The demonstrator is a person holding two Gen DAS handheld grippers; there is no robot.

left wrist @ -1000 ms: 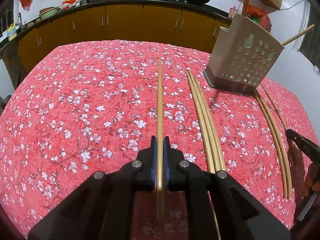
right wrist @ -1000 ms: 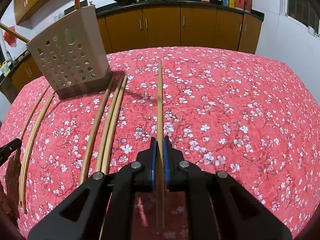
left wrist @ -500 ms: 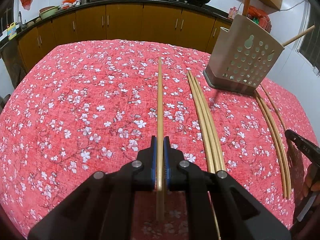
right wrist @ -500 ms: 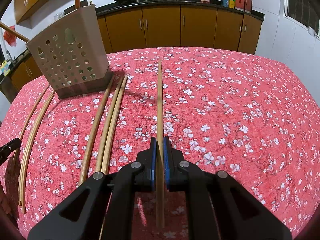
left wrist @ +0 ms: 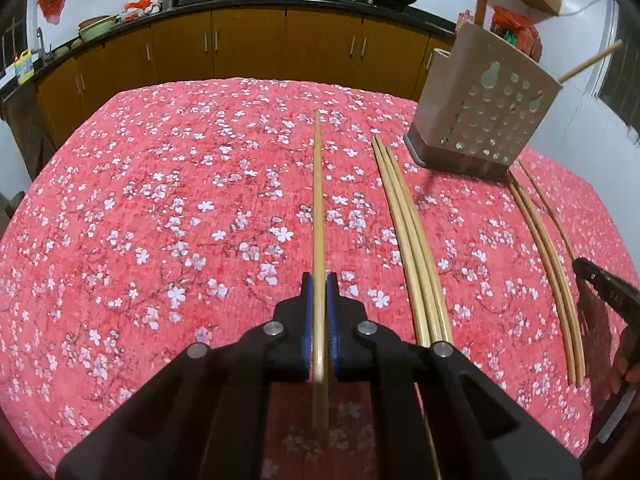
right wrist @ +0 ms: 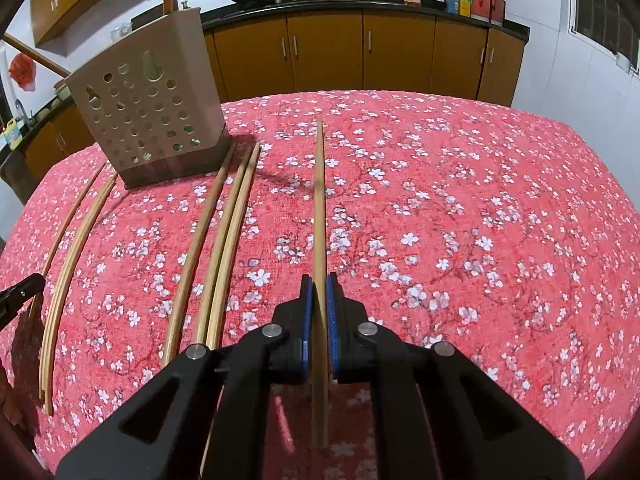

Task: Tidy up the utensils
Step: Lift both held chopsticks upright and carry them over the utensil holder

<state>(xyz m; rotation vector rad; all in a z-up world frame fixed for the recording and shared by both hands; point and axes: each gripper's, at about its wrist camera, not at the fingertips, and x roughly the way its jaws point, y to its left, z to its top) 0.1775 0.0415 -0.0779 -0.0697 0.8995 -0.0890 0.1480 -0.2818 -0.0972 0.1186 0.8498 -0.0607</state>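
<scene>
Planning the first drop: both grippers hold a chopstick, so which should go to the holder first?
Probably either. The holder sits between them: right of the left gripper, left of the right gripper. It looms slightly nearer in the right view, so marginally right.

Left hand-held gripper (left wrist: 319,292) and right hand-held gripper (right wrist: 319,292) both angle downward, jaws apparently clamped tight.

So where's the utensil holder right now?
The holder stands on the red tablecloth at the far right in the left wrist view, far left in the right wrist view, with loose chopsticks lying on either side.
</scene>
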